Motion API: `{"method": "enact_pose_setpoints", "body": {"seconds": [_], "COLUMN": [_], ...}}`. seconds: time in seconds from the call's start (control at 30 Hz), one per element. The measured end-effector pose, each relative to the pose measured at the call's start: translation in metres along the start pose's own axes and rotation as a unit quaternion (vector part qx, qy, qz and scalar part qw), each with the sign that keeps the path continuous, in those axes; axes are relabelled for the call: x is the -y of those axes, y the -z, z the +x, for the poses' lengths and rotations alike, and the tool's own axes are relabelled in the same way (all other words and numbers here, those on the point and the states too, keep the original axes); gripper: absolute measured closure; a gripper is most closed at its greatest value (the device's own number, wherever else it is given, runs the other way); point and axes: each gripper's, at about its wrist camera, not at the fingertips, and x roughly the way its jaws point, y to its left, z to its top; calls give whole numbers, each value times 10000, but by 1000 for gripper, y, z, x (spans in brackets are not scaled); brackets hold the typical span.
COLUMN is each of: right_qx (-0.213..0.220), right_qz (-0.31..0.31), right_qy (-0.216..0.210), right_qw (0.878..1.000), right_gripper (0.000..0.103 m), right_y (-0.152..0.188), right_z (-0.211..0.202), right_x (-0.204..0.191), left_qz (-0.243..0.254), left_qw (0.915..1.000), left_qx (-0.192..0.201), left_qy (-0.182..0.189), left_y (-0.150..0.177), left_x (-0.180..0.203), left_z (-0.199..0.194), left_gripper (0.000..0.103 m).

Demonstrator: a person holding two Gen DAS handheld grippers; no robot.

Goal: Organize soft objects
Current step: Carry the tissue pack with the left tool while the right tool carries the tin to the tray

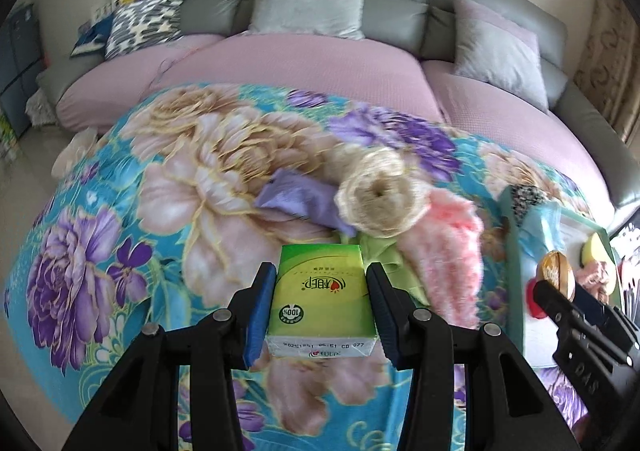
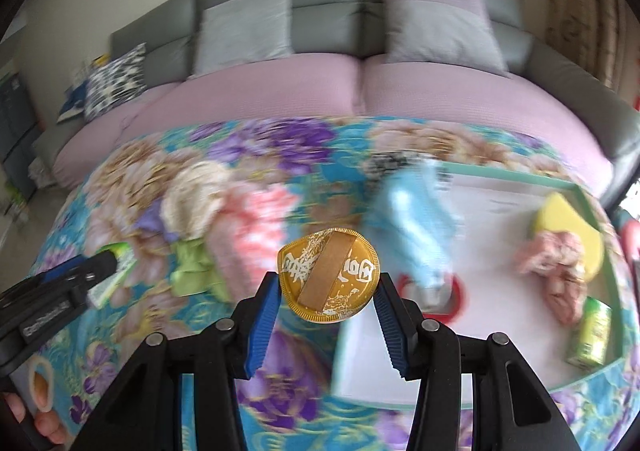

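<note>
Two grippers grip things above the floral blanket (image 1: pixel 120 179): the left gripper (image 1: pixel 322 305) clamps a green tissue pack (image 1: pixel 320 303), the right gripper (image 2: pixel 326 301) a gold disc (image 2: pixel 329 275), left of the tray (image 2: pixel 520 181).

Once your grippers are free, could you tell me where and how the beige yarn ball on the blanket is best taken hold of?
Grip the beige yarn ball across its round outer sides, coming from above. It rests on the purple cloth beside the pink fluffy piece, hollow centre facing up, so the curved sides are probably the clearest hold.
</note>
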Motion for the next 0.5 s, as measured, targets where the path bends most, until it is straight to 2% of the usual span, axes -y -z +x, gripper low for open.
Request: {"method": "enact_pose_setpoints", "body": {"seconds": [0.3, 0.5], "right_qx": [-158, -314], "right_qz": [684, 1111], "right_qy": [591, 918], "right_qw": [9958, 9891], "right_gripper": [52, 52], "right_y": [1, 9], "right_z": [-5, -9], "right_x": [63, 101], "left_qz": [652, 1170], "left_qw": [9976, 9914], "left_qx": [136, 206], "left_qy": [176, 540], "left_y": [-6, -5], "left_x": [54, 106], "left_z": [-14, -23], "left_gripper": [55, 55]}}
